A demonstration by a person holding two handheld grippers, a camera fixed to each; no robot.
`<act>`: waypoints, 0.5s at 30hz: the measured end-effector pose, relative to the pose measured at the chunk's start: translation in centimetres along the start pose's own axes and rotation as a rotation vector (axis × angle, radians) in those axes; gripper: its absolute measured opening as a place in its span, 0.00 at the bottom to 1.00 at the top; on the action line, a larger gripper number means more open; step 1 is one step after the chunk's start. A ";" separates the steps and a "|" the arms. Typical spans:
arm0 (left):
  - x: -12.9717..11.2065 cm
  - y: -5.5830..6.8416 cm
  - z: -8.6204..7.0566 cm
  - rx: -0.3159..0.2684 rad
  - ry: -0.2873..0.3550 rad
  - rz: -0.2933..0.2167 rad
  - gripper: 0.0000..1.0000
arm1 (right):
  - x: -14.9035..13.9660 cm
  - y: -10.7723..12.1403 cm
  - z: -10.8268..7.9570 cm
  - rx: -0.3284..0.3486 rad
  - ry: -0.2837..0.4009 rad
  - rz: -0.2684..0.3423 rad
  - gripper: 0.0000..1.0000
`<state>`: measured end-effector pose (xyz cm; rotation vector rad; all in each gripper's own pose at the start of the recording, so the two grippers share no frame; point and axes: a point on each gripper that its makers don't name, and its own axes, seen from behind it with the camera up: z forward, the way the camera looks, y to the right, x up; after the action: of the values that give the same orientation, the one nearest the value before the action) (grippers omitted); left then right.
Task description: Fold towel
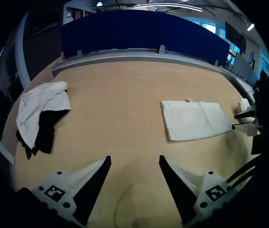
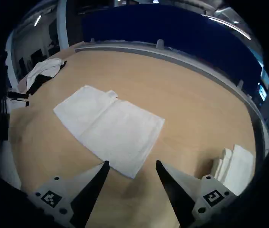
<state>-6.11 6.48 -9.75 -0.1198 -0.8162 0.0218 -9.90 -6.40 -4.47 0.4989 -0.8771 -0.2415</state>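
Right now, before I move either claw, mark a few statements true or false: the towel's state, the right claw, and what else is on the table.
1. The white towel lies spread flat on the table. True.
2. The right claw is shut on the towel. False: it is open.
3. A stack of folded towels sits near the table's edge. True.
4. The cloth pile is all white. False: white cloth lies over black.

Location: open-plan office. Indicators: wood-laminate tabletop (image 1: 134, 98) bounded by a blue partition screen (image 1: 142, 34), linear ceiling lights (image 1: 168, 5), and monitors (image 1: 233, 36) beyond.
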 end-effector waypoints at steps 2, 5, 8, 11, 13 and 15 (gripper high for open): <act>-0.1 -0.2 -0.1 0.003 0.000 -0.006 0.94 | -0.3 -0.1 0.3 0.001 -0.008 -0.005 0.95; -0.2 -0.4 -0.3 0.006 0.002 -0.016 0.94 | -1.1 -0.2 0.8 0.003 -0.028 -0.010 0.95; -0.3 -0.6 -0.5 0.008 0.004 -0.023 0.94 | -2.0 -0.4 1.3 0.006 -0.050 -0.015 0.93; -0.4 -0.8 -0.6 0.009 0.004 -0.026 0.94 | -2.7 -0.5 1.6 0.009 -0.069 -0.019 0.90; -0.4 -0.9 -0.7 0.010 0.004 -0.027 0.94 | -3.0 -0.6 1.7 0.012 -0.077 -0.023 0.86; -0.4 -0.9 -0.8 0.010 0.004 -0.028 0.94 | -3.1 -0.7 1.8 0.016 -0.080 -0.025 0.81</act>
<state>-5.85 5.46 -10.46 -0.0993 -0.8130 -0.0005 -13.27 -6.32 -5.96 0.5186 -0.9520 -0.2792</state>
